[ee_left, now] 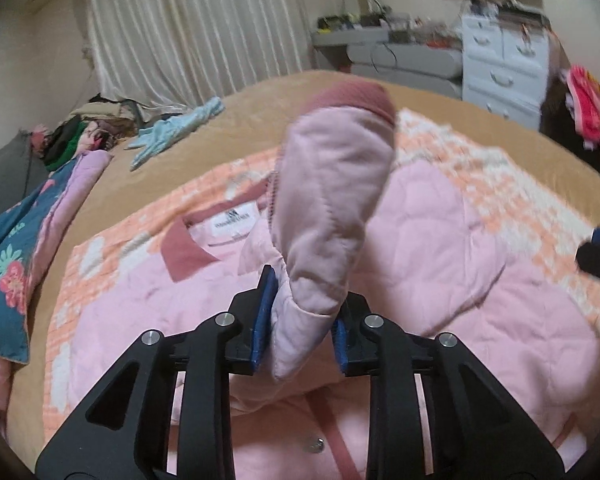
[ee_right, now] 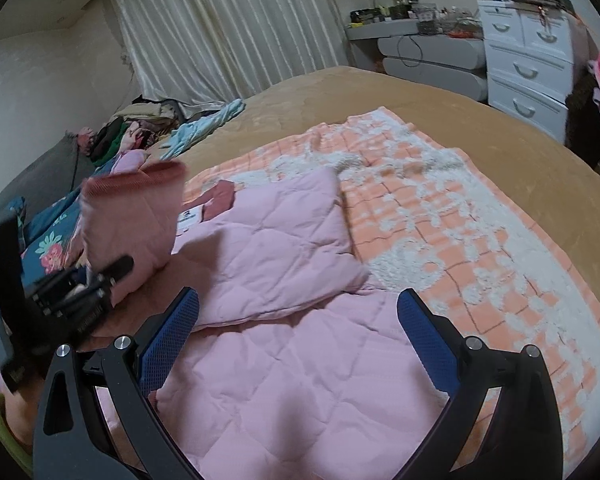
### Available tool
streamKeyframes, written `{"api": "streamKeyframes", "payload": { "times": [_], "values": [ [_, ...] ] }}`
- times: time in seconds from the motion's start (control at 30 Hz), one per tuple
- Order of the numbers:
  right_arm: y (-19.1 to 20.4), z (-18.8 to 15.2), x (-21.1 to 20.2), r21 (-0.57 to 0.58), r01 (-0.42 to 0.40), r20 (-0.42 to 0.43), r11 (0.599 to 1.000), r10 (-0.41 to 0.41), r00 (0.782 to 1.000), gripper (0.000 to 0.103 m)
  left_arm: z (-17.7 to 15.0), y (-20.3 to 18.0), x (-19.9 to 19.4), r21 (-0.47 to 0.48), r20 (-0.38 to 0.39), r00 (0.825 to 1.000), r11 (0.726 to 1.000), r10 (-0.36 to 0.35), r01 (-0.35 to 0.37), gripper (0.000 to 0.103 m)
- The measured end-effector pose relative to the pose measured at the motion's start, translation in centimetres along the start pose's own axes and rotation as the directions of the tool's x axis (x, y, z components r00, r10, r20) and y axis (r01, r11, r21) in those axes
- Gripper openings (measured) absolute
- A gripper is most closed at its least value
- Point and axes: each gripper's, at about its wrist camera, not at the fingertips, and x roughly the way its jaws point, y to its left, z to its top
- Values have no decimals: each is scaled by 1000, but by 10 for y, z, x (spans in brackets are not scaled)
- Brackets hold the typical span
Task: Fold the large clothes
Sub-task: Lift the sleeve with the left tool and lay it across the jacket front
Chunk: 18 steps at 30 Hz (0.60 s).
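Note:
A pink quilted jacket [ee_left: 440,240] lies spread on the bed, with its dark pink collar [ee_left: 184,252] and label toward the left. My left gripper [ee_left: 306,300] is shut on one sleeve [ee_left: 332,184], which stands up above the jacket with its ribbed cuff [ee_left: 352,98] at the top. The right wrist view shows that same sleeve [ee_right: 128,220] raised at the left above the left gripper [ee_right: 80,284]. The other side of the jacket [ee_right: 272,240] is folded in over the body. My right gripper [ee_right: 298,320] hovers open over the jacket's lower part, holding nothing.
An orange-and-white blanket [ee_right: 440,240] lies under the jacket on a tan bedspread [ee_right: 380,96]. A light blue garment [ee_left: 176,132], a clothes pile [ee_left: 96,120] and a floral quilt [ee_left: 8,264] sit at the left. White drawers [ee_left: 500,64] stand beyond the bed.

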Motion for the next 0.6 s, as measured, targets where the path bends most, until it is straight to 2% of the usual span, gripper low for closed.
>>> {"api": "streamKeyframes", "payload": {
  "times": [0.2,0.27,0.47,0.6],
  "values": [
    [-15,1,1,33,12,-7,999,-12,1000,99,-14,-27,10,91,-74,996,995,-45,52,49],
    [-17,3,1,43,14,-9,999,-14,1000,99,-19,-34,10,105,-94,993,991,-70,80,63],
    [-14,4,6,42,2,-28,999,-1,1000,99,-40,-30,-5,50,-173,955,967,-239,251,87],
    [-1,2,14,23,-12,-53,1000,14,999,99,-48,8,-17,-47,-170,952,967,-256,252,94]
  ]
}}
